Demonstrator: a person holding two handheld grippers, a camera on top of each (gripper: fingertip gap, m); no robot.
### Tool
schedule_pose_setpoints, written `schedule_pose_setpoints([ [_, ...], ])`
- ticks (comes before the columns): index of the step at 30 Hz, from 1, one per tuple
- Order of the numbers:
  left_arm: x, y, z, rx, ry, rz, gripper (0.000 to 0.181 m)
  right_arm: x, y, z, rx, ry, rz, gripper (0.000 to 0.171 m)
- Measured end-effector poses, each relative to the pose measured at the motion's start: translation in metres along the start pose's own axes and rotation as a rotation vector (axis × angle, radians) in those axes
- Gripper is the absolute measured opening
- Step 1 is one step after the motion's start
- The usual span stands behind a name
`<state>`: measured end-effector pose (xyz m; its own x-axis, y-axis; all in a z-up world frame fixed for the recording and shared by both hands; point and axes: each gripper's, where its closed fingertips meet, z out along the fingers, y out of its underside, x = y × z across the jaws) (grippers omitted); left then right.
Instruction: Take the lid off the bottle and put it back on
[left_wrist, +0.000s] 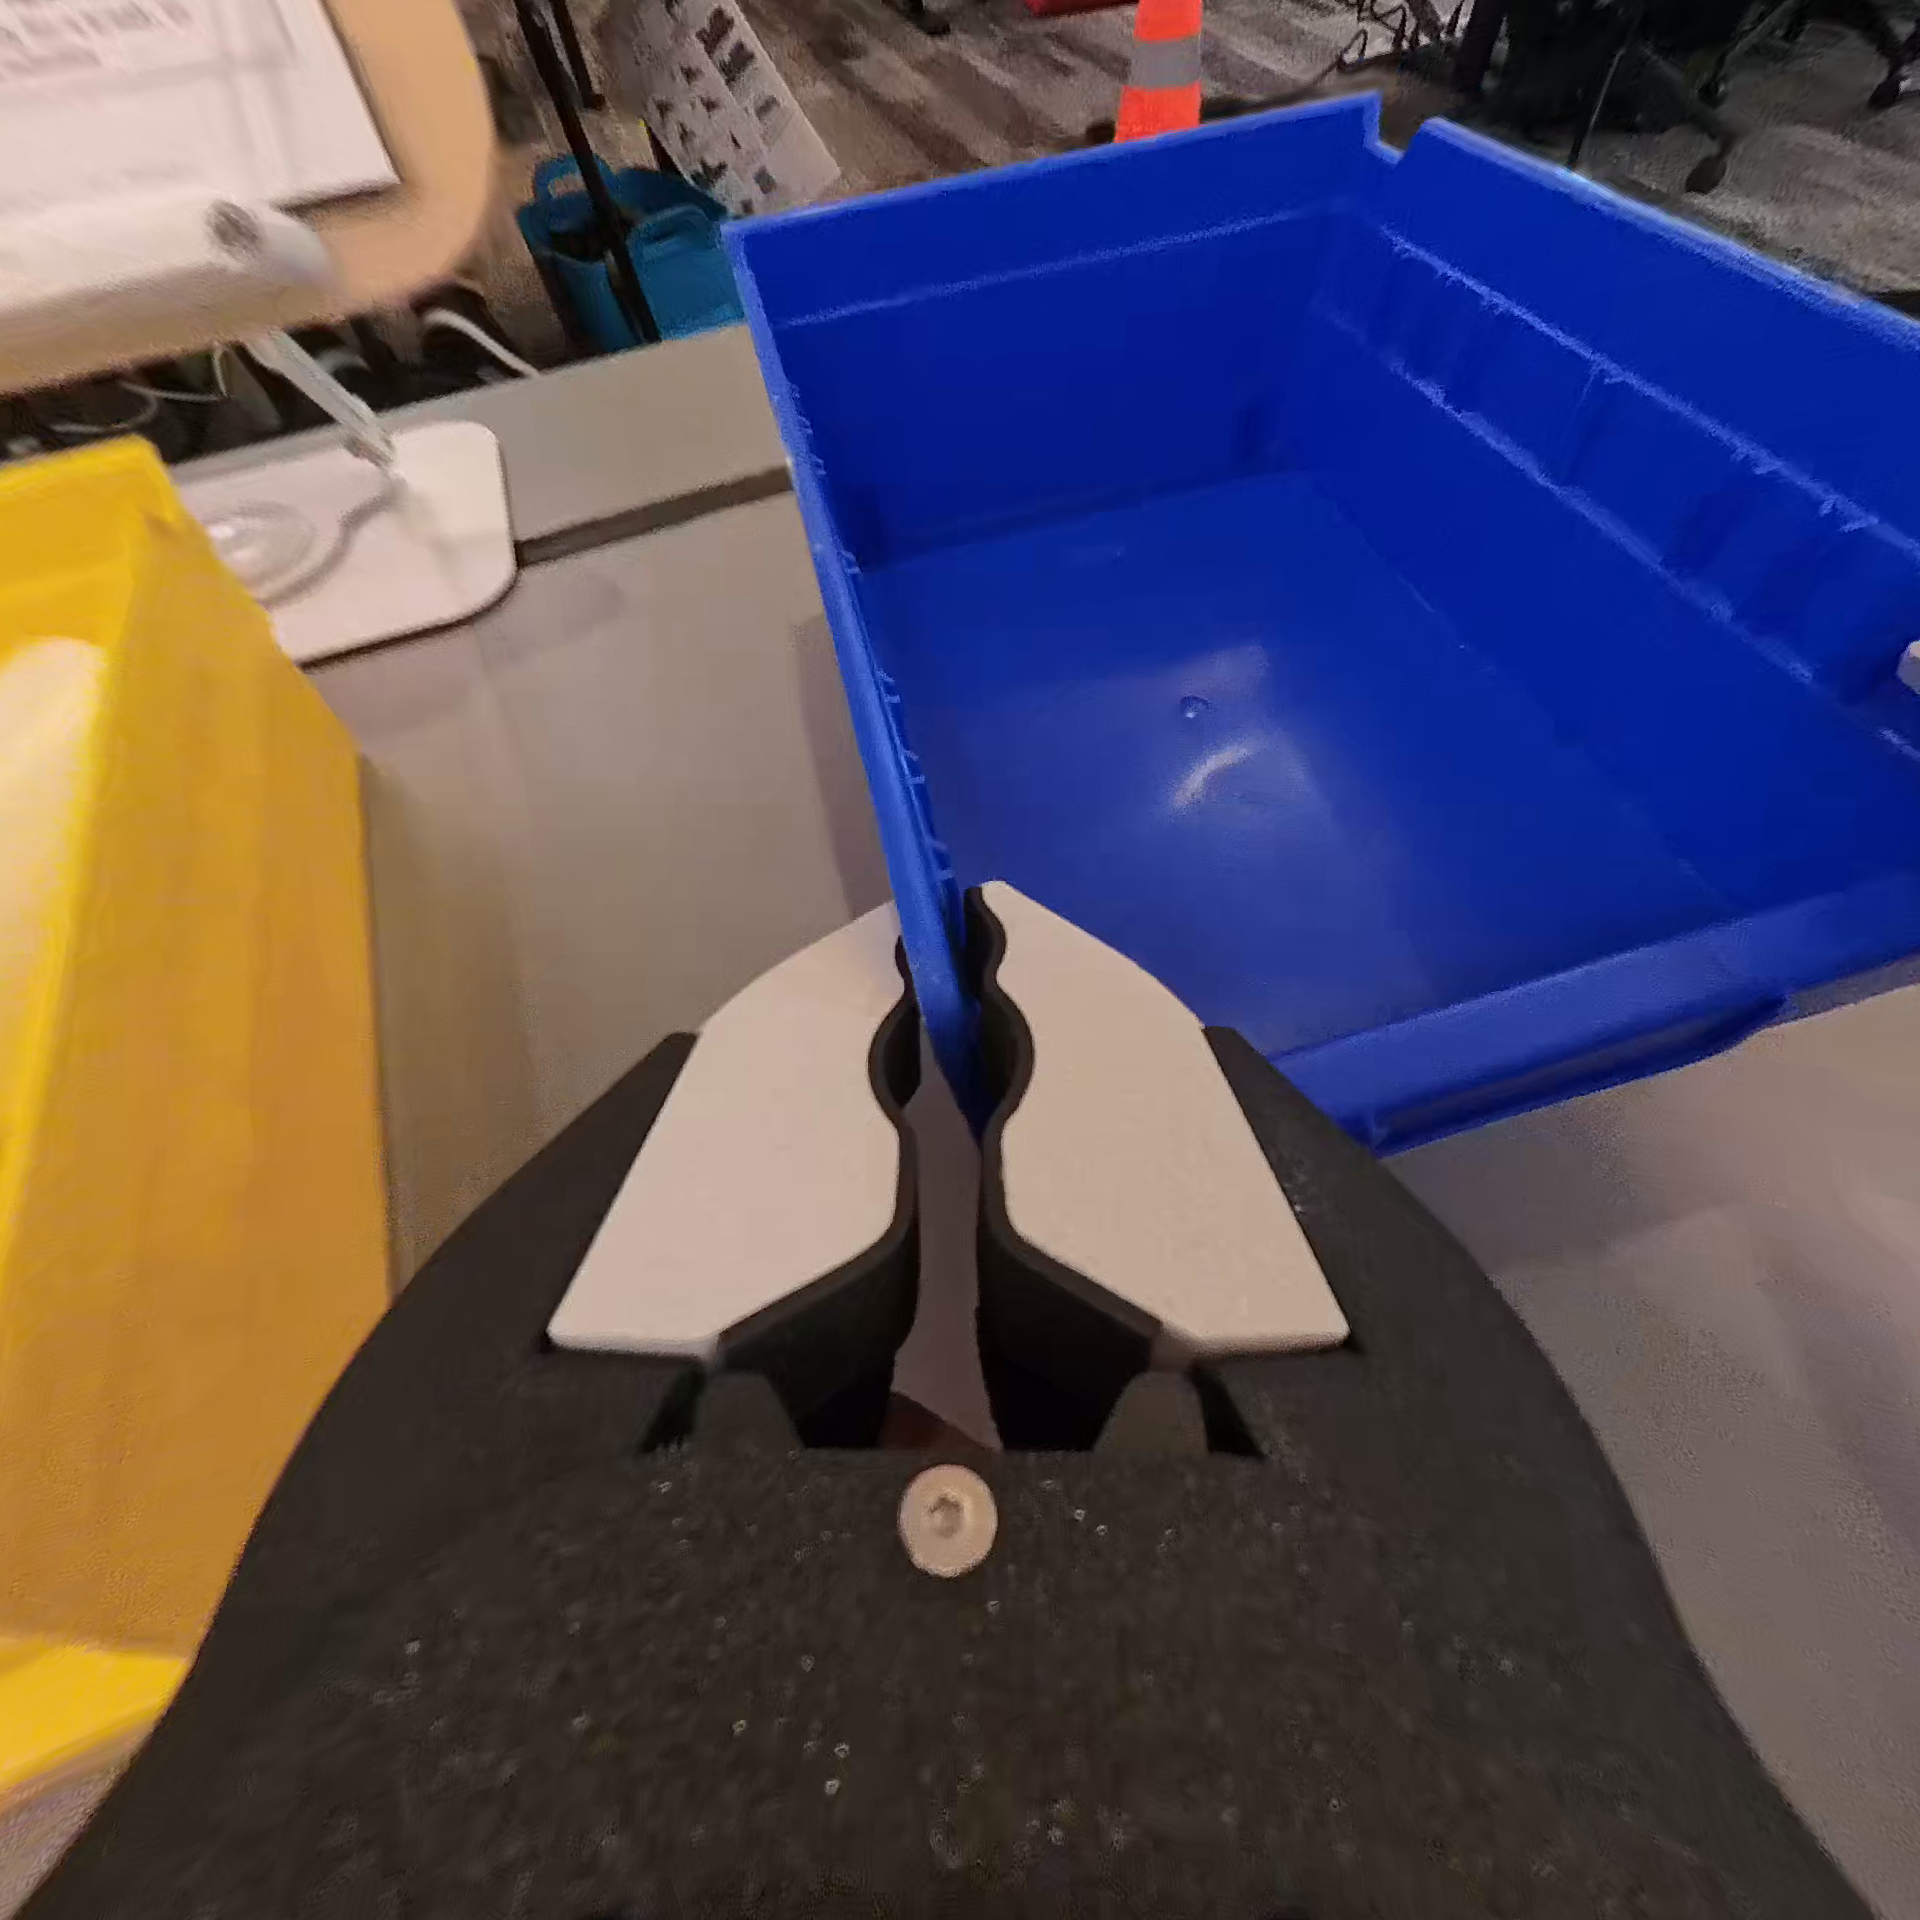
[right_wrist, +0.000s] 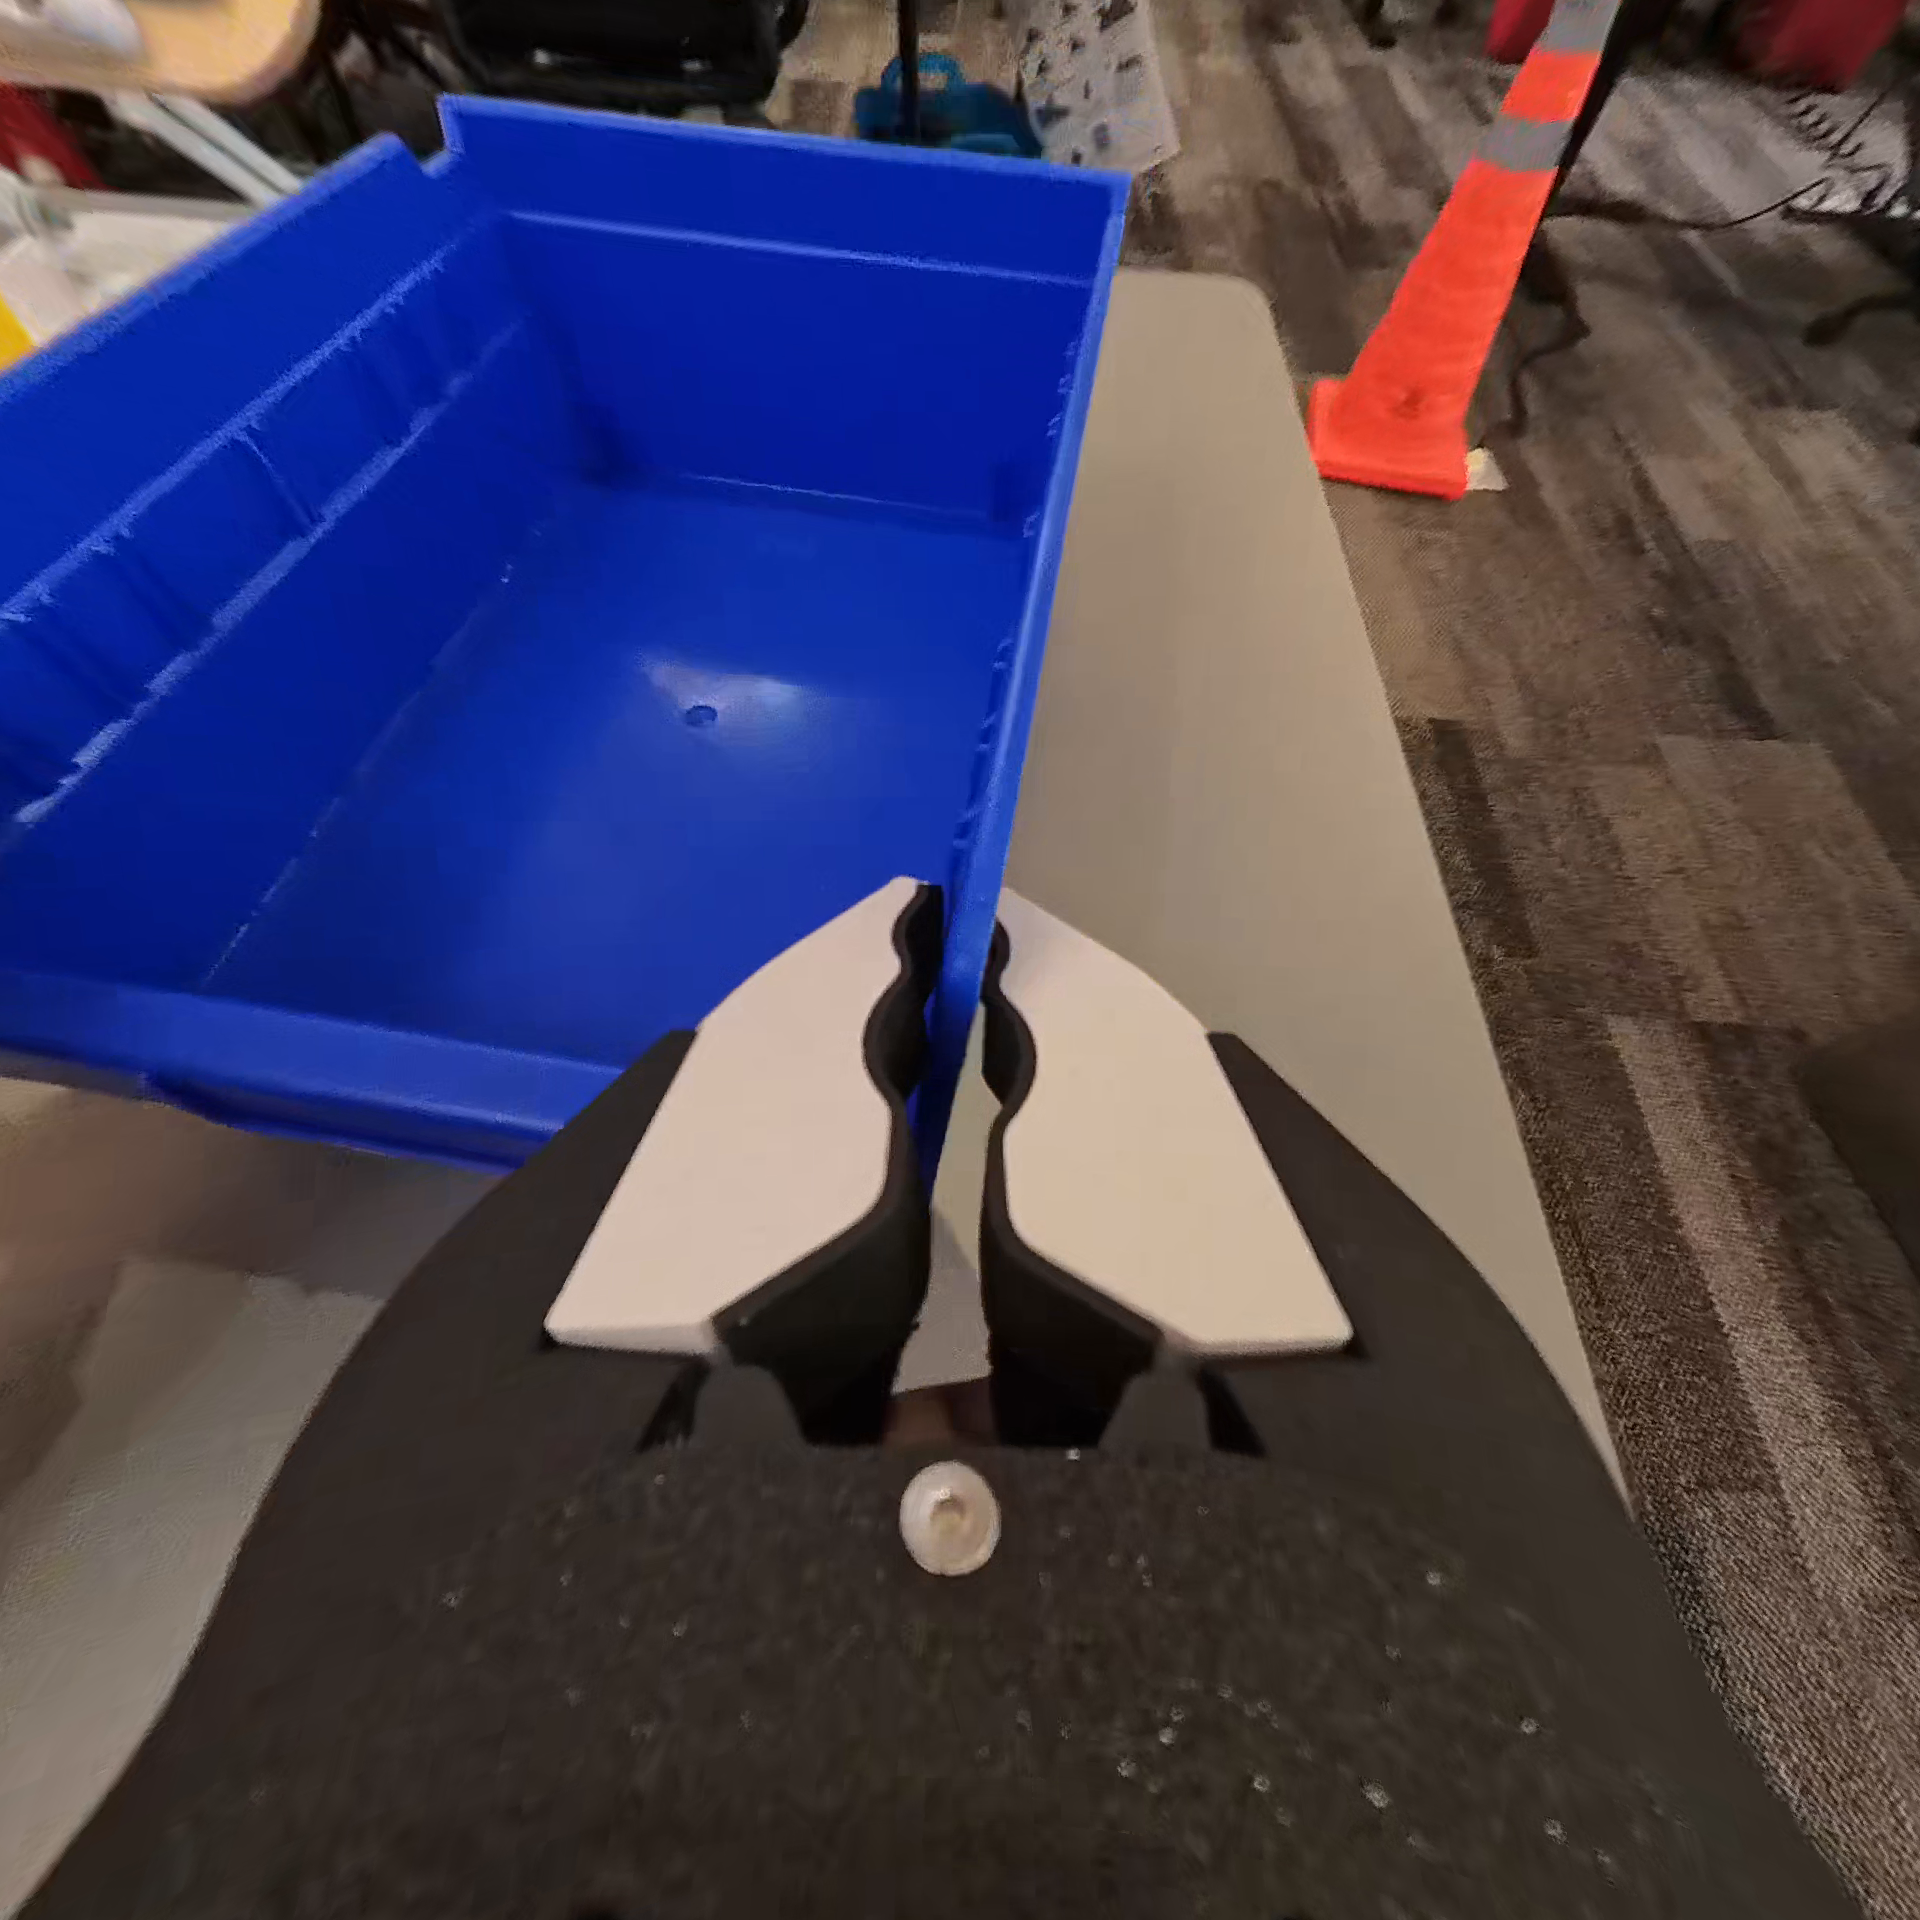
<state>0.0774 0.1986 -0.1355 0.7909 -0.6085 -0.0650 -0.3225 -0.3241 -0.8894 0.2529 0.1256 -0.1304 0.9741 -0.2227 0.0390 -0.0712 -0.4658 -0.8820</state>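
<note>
- The left claw (left_wrist: 940, 935), two grey fingers with black wavy inner pads on a black body, is clamped on the left side wall of the deep blue plastic bin (left_wrist: 1351, 436), near its front corner.
- The right claw (right_wrist: 961, 925), of the same build, is clamped on the bin's (right_wrist: 727, 177) right side wall, also near the front corner.
- The bin's front edge sits above the grey counter (left_wrist: 623, 831) in both views, and it looks lifted or tilted, though I cannot be sure from these angles.
- Inside the bin only its bare glossy floor shows, with a small moulded dimple in the middle; no bottle or lid shows in either view.
- To the left, just beside the left claw, stands a yellow plastic bin (left_wrist: 187, 1039), blurred at the edge.
- Beyond it a white flat stand base (left_wrist: 416, 540) rests on the counter.
- Farther off, on the grey patterned carpet floor (right_wrist: 1662, 727), stands an orange traffic cone with grey bands (right_wrist: 1455, 291), right of the counter (right_wrist: 1195, 727).
</note>
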Motion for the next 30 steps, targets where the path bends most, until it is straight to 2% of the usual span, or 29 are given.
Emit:
schedule_pose_setpoints([
  [4, 0.009, 0.016, 0.006, -0.006, -0.013, 0.01, 0.006, 0.008, 0.017, 0.009, -0.008, -0.034, -0.038, 0.005],
  [8, 0.02, 0.021, -0.001, -0.016, 0.061, 0.015, 0.013, 0.013, 0.027, 0.019, -0.044, -0.028, -0.008, 0.005],
  [11, 0.021, 0.019, -0.011, -0.02, 0.098, 0.018, 0.018, 0.015, 0.024, 0.02, -0.048, -0.024, 0.045, 0.016],
  [12, 0.016, 0.014, -0.016, -0.013, 0.094, 0.022, 0.027, 0.017, 0.022, 0.018, -0.041, -0.012, 0.04, 0.017],
  [13, 0.012, 0.008, -0.025, -0.007, 0.114, 0.027, 0.035, 0.019, 0.018, 0.013, -0.027, -0.005, 0.02, 0.02],
  [15, -0.004, -0.007, -0.053, 0.034, 0.151, 0.046, 0.038, 0.024, 0.006, -0.003, 0.021, 0.039, -0.036, 0.026],
  [18, -0.058, -0.018, -0.104, 0.103, 0.157, 0.05, 0.039, 0.02, -0.029, -0.033, 0.156, 0.11, -0.145, 0.029],
  [21, -0.148, -0.002, -0.141, 0.11, 0.047, 0.012, 0.044, -0.034, -0.064, -0.052, 0.277, -0.011, -0.225, 0.03],
  [23, -0.221, 0.019, -0.158, 0.115, -0.109, -0.014, 0.048, -0.099, -0.073, -0.052, 0.289, -0.174, -0.251, 0.037],
  [25, -0.275, 0.048, -0.165, 0.09, -0.197, -0.079, 0.053, -0.182, -0.062, -0.047, 0.242, -0.394, -0.264, 0.04],
  [27, -0.293, 0.076, -0.155, 0.029, -0.162, -0.142, 0.056, -0.268, -0.035, -0.042, 0.163, -0.607, -0.267, 0.057],
  [28, -0.298, 0.088, -0.146, -0.008, -0.169, -0.124, 0.056, -0.299, -0.024, -0.037, 0.146, -0.636, -0.252, 0.058],
  [30, -0.301, 0.104, -0.128, -0.078, -0.169, -0.106, 0.056, -0.332, -0.007, -0.014, 0.099, -0.53, -0.202, 0.062],
])
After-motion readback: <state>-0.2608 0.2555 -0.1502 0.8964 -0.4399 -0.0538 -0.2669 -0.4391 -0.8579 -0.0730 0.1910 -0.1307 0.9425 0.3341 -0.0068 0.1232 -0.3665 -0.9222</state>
